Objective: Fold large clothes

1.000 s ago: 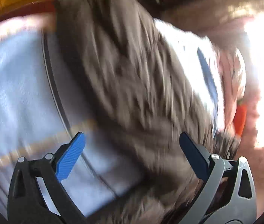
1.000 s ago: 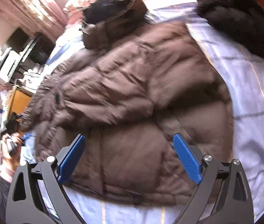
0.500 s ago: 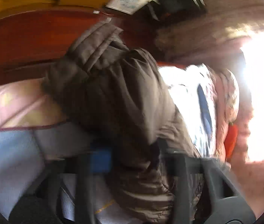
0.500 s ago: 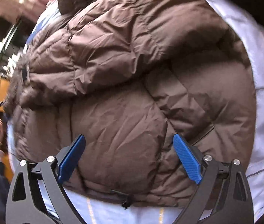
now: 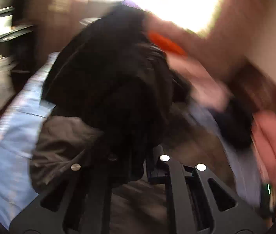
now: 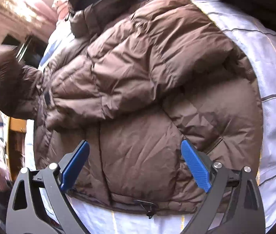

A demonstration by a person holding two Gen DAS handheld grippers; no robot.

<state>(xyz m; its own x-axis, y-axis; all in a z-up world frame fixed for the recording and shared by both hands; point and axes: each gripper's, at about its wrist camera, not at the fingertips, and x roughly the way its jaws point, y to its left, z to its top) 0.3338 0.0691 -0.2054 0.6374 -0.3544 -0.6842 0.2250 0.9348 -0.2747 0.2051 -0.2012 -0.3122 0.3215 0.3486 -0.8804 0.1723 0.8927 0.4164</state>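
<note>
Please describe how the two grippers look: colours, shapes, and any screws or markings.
The right gripper has two dark grey, curved plastic fingers with triangular cut-outs, silver screws and ribbed blue pads. The left gripper shows the same dark frame with slots and silver screws; its pads are hidden by fabric and blur. No cables or markings are visible.

Directly ahead of the right gripper [image 6: 135, 164]: puffer jacket [image 6: 147, 89], flat on the bedsheet [image 6: 270, 62]. Hood [image 6: 102, 2] at far end, hem nearest the jaws. Ahead right, on sheet beyond jacket: second garment [image 6: 255, 2]. Far left: sleeve [image 6: 11, 81], raised off the bed.
</note>
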